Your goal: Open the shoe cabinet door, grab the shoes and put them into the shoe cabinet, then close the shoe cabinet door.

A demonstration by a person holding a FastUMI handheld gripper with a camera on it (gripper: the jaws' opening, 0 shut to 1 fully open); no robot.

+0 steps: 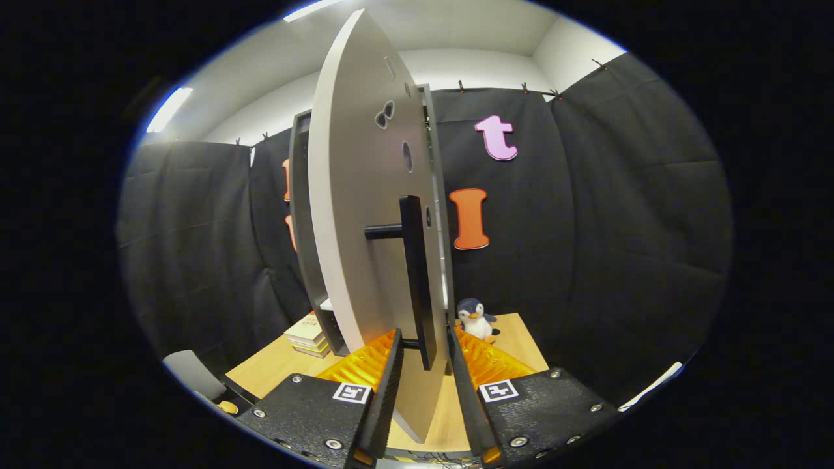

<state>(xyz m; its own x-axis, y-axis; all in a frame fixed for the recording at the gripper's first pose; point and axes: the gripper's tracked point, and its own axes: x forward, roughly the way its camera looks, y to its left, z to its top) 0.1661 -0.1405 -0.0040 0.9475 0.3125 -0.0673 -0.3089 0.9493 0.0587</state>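
Note:
The shoe cabinet's grey door [355, 195] stands swung out toward me, and I see it almost edge-on. Its black bar handle [414, 260] runs down the door's face on two short posts. My gripper [423, 333] holds the lower end of that handle, with one finger on each side of the bar, pressing on it. The door's bottom corner hangs down between the fingers. Behind the door, the cabinet body [300, 215] shows as a dark upright frame, its inside hidden by the door.
The cabinet stands on a wooden table [518, 355]. A small penguin toy [475, 319] sits just beyond the right finger. A stack of books [307, 335] lies by the cabinet's base beyond the left finger. A grey chair back [195, 374] is beside the table.

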